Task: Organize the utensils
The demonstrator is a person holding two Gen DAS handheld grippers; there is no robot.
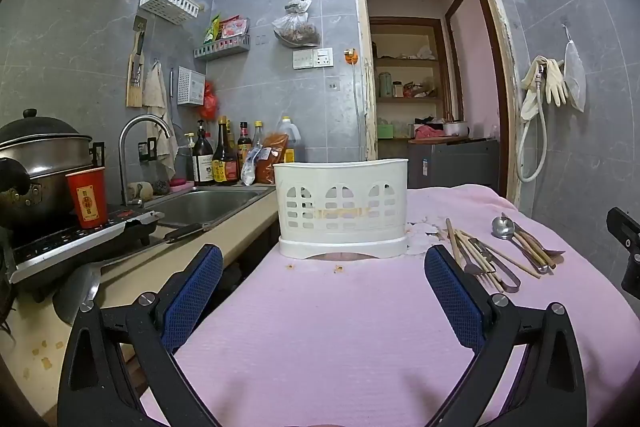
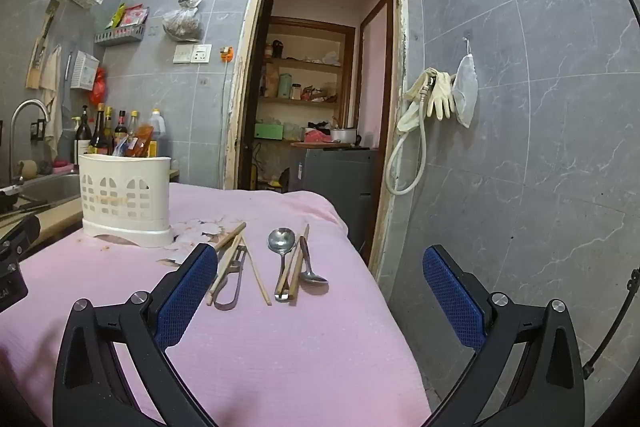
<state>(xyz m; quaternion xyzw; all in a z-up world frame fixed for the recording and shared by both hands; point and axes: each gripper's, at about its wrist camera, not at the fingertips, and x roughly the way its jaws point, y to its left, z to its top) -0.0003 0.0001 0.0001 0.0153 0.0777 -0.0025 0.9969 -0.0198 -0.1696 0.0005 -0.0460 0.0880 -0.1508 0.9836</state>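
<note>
A white perforated utensil holder (image 1: 342, 207) stands on the pink cloth (image 1: 320, 327); it also shows at the left in the right wrist view (image 2: 126, 203). To its right lie loose utensils: wooden chopsticks (image 2: 228, 255), a peeler (image 2: 236, 275), a metal spoon (image 2: 282, 247) and a second spoon (image 2: 310, 267). They show at the right in the left wrist view (image 1: 500, 251). My left gripper (image 1: 324, 267) is open and empty, facing the holder. My right gripper (image 2: 316, 267) is open and empty, just short of the utensils.
A counter on the left holds a sink (image 1: 204, 207), a faucet (image 1: 140, 147), sauce bottles (image 1: 224, 159), a red cup (image 1: 88, 197) and a steel pot (image 1: 40, 163) on a cooktop. The table edge (image 2: 372, 267) drops off at the right, near the tiled wall and doorway (image 2: 320, 87).
</note>
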